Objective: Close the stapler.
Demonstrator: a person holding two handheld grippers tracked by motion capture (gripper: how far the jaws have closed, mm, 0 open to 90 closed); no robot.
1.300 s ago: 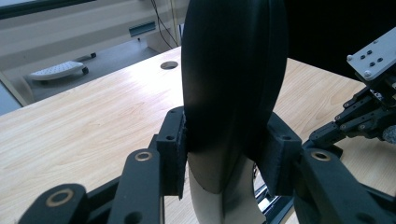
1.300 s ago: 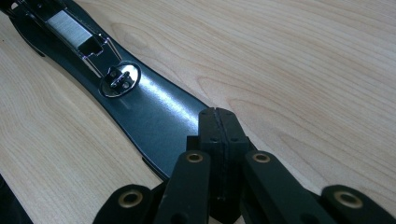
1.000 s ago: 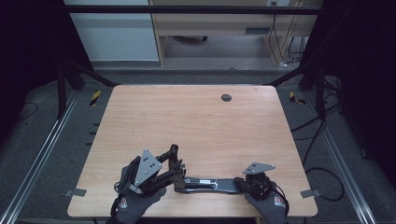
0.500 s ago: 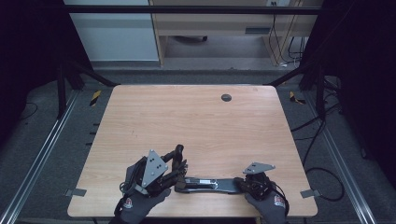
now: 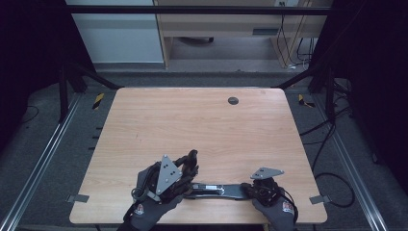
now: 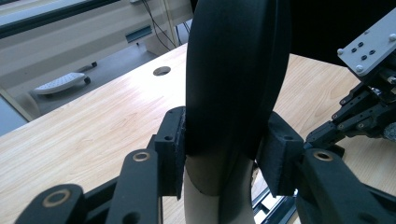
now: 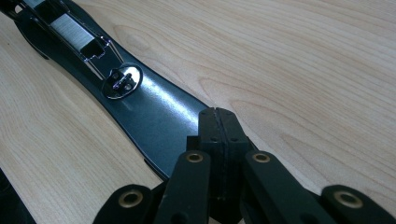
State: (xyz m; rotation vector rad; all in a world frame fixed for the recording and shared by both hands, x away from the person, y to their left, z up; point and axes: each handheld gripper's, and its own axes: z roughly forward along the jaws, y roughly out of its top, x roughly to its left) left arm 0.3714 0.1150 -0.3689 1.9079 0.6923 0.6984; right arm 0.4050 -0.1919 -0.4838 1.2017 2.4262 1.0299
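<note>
The stapler (image 5: 216,189) lies near the front edge of the tabletop (image 5: 192,120), between the two hands. Its upper arm (image 6: 233,70) is lifted away from the base (image 7: 154,112).

Compared with one second ago, the left gripper (image 5: 190,161) has shifted a little to the right in the high view, and the lifted arm stands somewhat steeper. The base and the right gripper (image 5: 250,188) have not moved. I judge that the opening of the stapler is well advanced (the magazine with its silver staples is already exposed in the right gripper view), and the arm is near its upright position.

The left fingers (image 6: 170,149) are about half open and clamp the upper arm from both sides, with the pads pressed on its black shell. The right gripper (image 7: 218,126) has its fingers fully closed with nothing between them. Their tips rest at the end of the base, probably to hold it down.

The long axis of the base runs left to right, along the front edge of the tabletop. The end with the small metal anvil plate (image 7: 121,81) points to the person's right, and the hinge end is at the left, where the arm rises up and away from the person.
</note>
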